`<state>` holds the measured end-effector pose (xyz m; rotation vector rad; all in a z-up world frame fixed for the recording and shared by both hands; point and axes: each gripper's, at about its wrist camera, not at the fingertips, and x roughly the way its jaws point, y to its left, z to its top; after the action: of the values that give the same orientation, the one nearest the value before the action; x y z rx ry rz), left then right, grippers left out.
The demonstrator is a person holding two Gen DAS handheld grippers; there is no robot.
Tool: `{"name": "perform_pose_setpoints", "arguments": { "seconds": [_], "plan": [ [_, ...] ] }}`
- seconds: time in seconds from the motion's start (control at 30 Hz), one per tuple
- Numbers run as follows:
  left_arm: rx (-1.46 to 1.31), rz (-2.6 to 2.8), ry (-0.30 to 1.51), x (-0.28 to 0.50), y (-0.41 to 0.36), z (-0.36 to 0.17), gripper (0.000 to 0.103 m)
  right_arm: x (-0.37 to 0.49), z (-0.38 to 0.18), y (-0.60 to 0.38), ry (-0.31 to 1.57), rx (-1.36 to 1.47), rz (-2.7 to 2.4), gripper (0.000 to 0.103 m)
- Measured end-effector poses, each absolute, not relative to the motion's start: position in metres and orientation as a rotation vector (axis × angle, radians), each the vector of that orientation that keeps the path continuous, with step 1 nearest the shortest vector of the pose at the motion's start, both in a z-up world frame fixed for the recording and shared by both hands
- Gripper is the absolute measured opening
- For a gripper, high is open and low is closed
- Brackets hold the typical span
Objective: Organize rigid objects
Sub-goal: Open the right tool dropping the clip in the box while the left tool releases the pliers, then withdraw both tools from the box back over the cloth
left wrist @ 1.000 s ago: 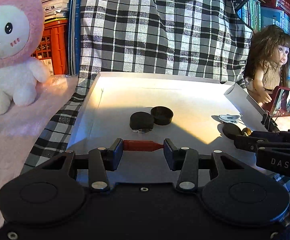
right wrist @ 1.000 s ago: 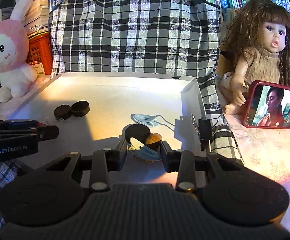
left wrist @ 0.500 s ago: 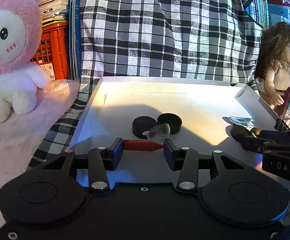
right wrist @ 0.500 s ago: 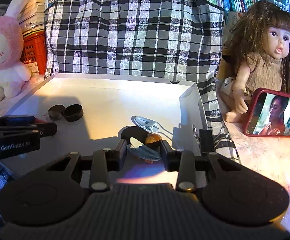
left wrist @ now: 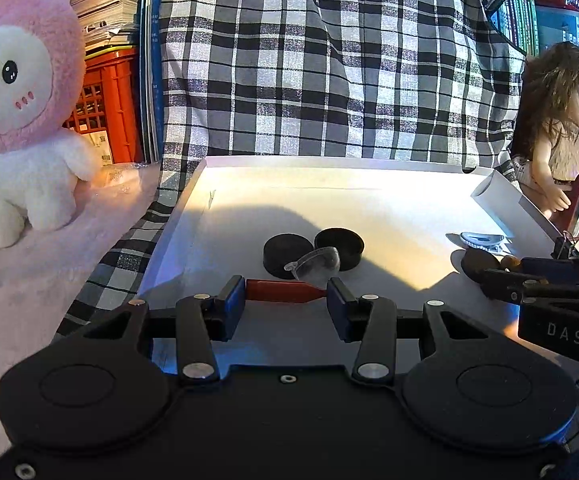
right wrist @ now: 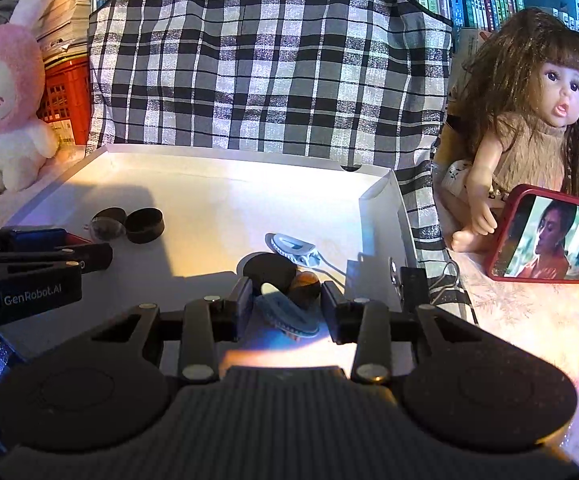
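Note:
My left gripper (left wrist: 285,294) is shut on a red handle (left wrist: 283,290) with a clear lens (left wrist: 317,262) at its tip, held over the white tray (left wrist: 369,200). Two black round caps (left wrist: 287,250) (left wrist: 339,242) lie just beyond the lens. My right gripper (right wrist: 285,308) is shut on a blue-and-white clip (right wrist: 289,316), low over the tray's near right part. Behind it lie a black disc (right wrist: 269,270), a brown bead (right wrist: 307,282) and a second white clip (right wrist: 291,244). The left gripper shows at the left of the right wrist view (right wrist: 37,256).
A pink plush rabbit (left wrist: 17,112) sits left of the tray. A doll (right wrist: 529,120) and a red-cased phone (right wrist: 549,240) stand right of it. A black binder clip (right wrist: 409,284) grips the tray's right wall. Plaid cloth (left wrist: 329,72) hangs behind.
The left gripper has lifted and tilted the red handle, so the clear lens rose from the tray floor in front of the black caps. The right gripper shifted slightly with its clip.

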<state>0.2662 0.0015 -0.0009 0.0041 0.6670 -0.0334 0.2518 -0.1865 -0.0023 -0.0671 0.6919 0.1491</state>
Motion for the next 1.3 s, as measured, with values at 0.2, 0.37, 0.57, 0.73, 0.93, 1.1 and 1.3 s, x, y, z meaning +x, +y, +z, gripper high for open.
{"name": "perform_pose_setpoints", "arguments": {
  "seconds": [0.2,0.37,0.57,0.73,0.93,1.1,1.3],
  "plan": [
    [-0.021,-0.053,0.680,0.260,0.004,0.004,0.049,0.247,-0.001,-0.191,0.685,-0.036,0.136,0.066],
    [-0.014,-0.054,0.657,0.248,0.003,0.011,0.068,0.240,0.006,-0.195,0.659,-0.011,0.145,0.078],
    [-0.018,-0.056,0.614,0.229,0.005,0.026,0.077,0.223,0.017,-0.196,0.609,-0.007,0.162,0.085],
    [-0.016,-0.074,0.605,0.212,0.006,0.036,0.079,0.210,0.024,-0.198,0.595,0.012,0.169,0.087],
    [0.021,-0.105,0.588,0.184,0.000,0.040,0.080,0.187,0.027,-0.198,0.583,-0.007,0.175,0.088],
    [0.081,-0.081,0.549,0.155,-0.007,0.041,0.082,0.167,0.027,-0.198,0.583,-0.010,0.188,0.089],
    [0.111,-0.088,0.514,0.121,-0.014,0.040,0.084,0.143,0.029,-0.204,0.567,0.015,0.201,0.089]
  ]
}}
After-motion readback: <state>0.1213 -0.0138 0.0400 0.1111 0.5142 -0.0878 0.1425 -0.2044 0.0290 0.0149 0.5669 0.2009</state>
